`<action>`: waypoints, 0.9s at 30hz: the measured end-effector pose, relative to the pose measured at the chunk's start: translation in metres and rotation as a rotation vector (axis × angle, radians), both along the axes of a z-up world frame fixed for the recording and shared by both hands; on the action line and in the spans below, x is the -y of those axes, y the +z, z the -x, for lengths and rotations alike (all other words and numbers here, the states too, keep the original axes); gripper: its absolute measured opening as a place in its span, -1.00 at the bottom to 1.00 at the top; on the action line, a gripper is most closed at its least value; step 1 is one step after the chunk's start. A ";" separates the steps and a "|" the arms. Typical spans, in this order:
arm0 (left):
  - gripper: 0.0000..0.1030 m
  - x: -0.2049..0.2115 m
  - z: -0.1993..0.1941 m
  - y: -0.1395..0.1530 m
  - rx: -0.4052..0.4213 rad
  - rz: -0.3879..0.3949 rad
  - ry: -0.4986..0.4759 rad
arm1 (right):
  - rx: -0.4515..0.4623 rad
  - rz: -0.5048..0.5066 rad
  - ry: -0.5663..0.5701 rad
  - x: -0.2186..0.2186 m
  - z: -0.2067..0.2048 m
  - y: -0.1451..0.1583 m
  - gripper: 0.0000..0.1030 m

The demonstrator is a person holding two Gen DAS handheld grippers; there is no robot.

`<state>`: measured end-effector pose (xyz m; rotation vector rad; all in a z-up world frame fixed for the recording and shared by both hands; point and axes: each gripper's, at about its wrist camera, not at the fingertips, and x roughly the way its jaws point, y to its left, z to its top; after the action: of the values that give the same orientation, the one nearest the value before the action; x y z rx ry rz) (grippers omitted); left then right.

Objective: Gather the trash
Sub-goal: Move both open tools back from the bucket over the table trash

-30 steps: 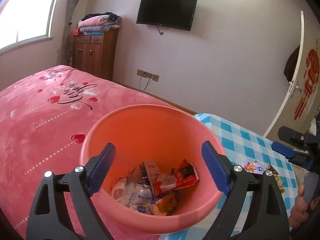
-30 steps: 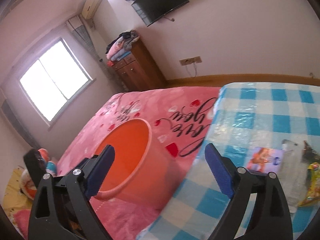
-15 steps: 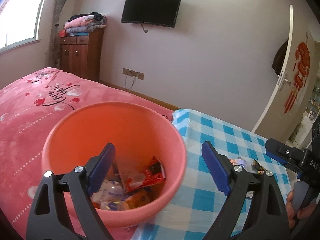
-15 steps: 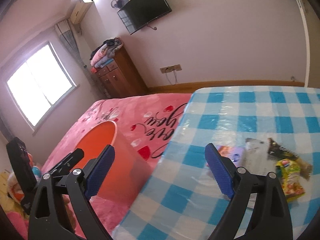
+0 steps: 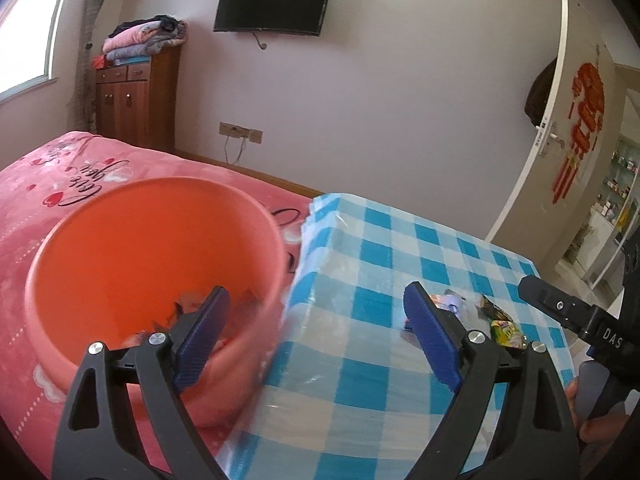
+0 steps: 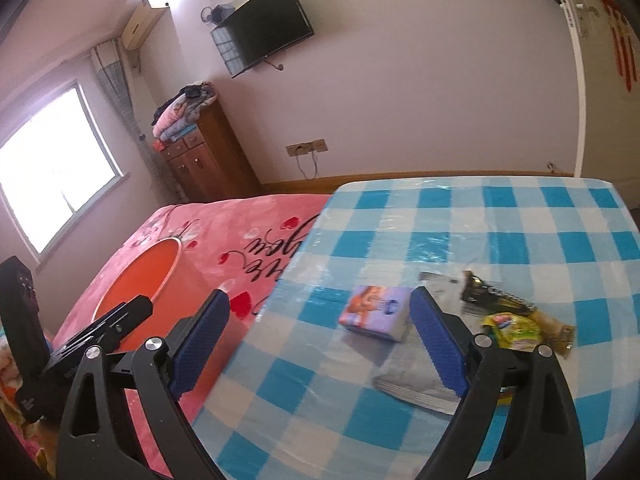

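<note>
step: trash on the checked table (image 6: 460, 216) is being approached
left gripper (image 5: 316, 336): released — empty
right gripper (image 6: 320, 332): released — empty
wrappers (image 6: 516, 320): on table, bucket (image 5: 152, 216) beside
next: a closing on one piece is called for

We see a salmon-orange bucket (image 5: 152, 248) at left of frame, on a pink bed cover (image 6: 224, 240) printed with red hearts and black script. The tabletop (image 6: 480, 216) wears a blue-and-white check cloth. On it: a lilac pack (image 6: 376, 312) with an orange cartoon print, a grey booklet (image 6: 416, 376), a black-and-gold wrapper (image 6: 496, 300), a yellow-green packet (image 6: 516, 330). Both grippers are black frames with blue ribbed pads (image 6: 200, 336). Upper frame: black TV (image 5: 274, 3), brown wooden cabinet (image 5: 136, 100), pale lilac wall (image 5: 380, 100), white door (image 5: 560, 120) with a red ornament (image 5: 580, 116).
</note>
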<state>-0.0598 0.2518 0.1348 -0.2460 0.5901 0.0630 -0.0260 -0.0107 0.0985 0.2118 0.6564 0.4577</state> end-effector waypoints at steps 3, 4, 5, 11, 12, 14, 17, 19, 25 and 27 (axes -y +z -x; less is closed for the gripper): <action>0.76 0.013 0.000 -0.003 -0.003 -0.018 -0.006 | 0.010 0.018 -0.020 0.011 0.002 -0.004 0.79; 0.80 0.017 0.000 -0.003 -0.002 -0.031 -0.007 | 0.014 0.025 -0.028 0.015 0.003 -0.005 0.79; 0.80 0.021 0.001 -0.004 -0.001 -0.042 -0.005 | 0.017 0.034 -0.036 0.018 0.003 -0.006 0.79; 0.81 0.044 0.000 -0.005 -0.003 -0.066 -0.042 | 0.022 0.062 -0.077 0.040 0.006 -0.017 0.79; 0.81 0.048 -0.001 -0.005 -0.003 -0.070 -0.046 | 0.023 0.065 -0.082 0.043 0.007 -0.019 0.79; 0.81 0.055 -0.002 -0.006 -0.008 -0.068 -0.062 | 0.031 0.080 -0.100 0.051 0.009 -0.022 0.79; 0.81 0.070 -0.005 -0.009 -0.019 -0.077 -0.088 | 0.038 0.103 -0.122 0.059 0.012 -0.026 0.79; 0.82 0.082 -0.008 -0.013 -0.024 -0.086 -0.109 | 0.046 0.124 -0.138 0.067 0.014 -0.029 0.79; 0.82 0.112 -0.016 -0.026 -0.048 -0.080 -0.158 | 0.053 0.172 -0.171 0.088 0.017 -0.042 0.79; 0.82 0.120 -0.019 -0.031 -0.059 -0.083 -0.173 | 0.050 0.179 -0.180 0.095 0.017 -0.046 0.79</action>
<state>-0.0412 0.1313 0.1036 -0.1120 0.6643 -0.0718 -0.0431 -0.1058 0.0522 0.0882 0.6196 0.2294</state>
